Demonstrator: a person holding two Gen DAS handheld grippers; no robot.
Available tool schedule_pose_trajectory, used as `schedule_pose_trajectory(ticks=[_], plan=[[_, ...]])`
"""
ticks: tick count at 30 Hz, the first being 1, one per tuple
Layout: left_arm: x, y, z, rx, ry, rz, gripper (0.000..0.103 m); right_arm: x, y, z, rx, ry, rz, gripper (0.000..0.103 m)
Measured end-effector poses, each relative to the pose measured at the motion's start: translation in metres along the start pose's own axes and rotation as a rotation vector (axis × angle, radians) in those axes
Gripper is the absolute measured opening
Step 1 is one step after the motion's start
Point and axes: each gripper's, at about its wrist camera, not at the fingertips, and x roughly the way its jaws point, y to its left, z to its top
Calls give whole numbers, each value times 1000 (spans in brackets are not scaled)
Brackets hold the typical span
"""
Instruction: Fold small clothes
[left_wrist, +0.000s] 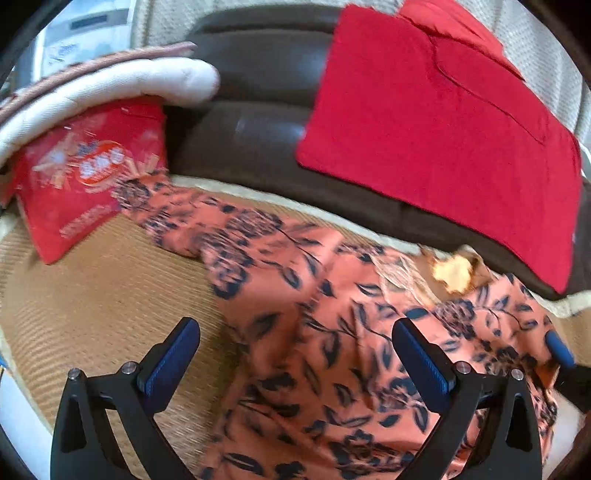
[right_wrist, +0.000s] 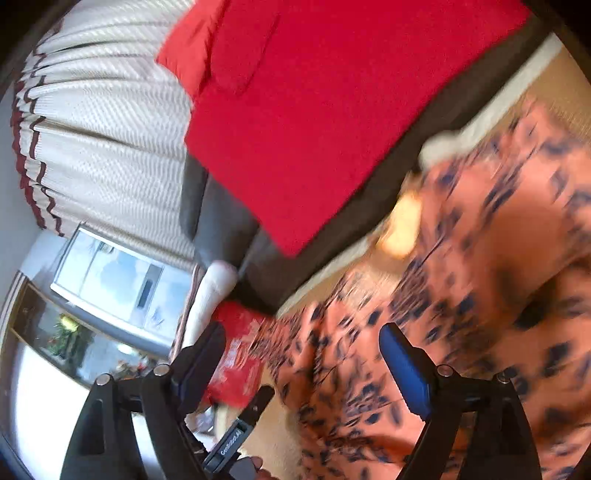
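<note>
Cloth, an orange garment (left_wrist: 314, 332) printed with dark leaves, lies spread over a woven mat (left_wrist: 92, 295) beside a dark sofa (left_wrist: 258, 110) that carries a folded red cloth (left_wrist: 424, 129). Over the garment the left gripper (left_wrist: 295, 354) hangs with fingers spread wide and nothing between them. Likewise spread and empty, the right gripper (right_wrist: 303, 354) sits above the blurred garment, with a red packet (right_wrist: 236, 354) just behind its left finger.

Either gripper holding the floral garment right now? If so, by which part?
Nothing is held. The left gripper and right gripper both have jaws spread wide over the orange floral garment, with no fabric pinched between them.
</note>
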Motion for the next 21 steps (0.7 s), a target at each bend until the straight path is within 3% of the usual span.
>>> schedule_pose_trajectory(ticks=[2,6,8,12,16,21], plan=[[6,-10,-3,19,29,-20,101,-22,-6,8,-20,-37,-80,87],[18,-35,-14,83,100,-92,68,-61,-34,33,0,-121,-217,77],[26,-43,-18,101,139,-103,58,-73,-53,42,17,-124,-275,72],[48,-49,-23,57,235,-161,58,-73,-77,56,63,-88,-363,70],[60,-57,-26,28,281,-200,58,-84,-95,66,82,-84,-372,69],[57,-72,-27,52,250,-251,11,-96,-112,73,112,-90,-356,64]])
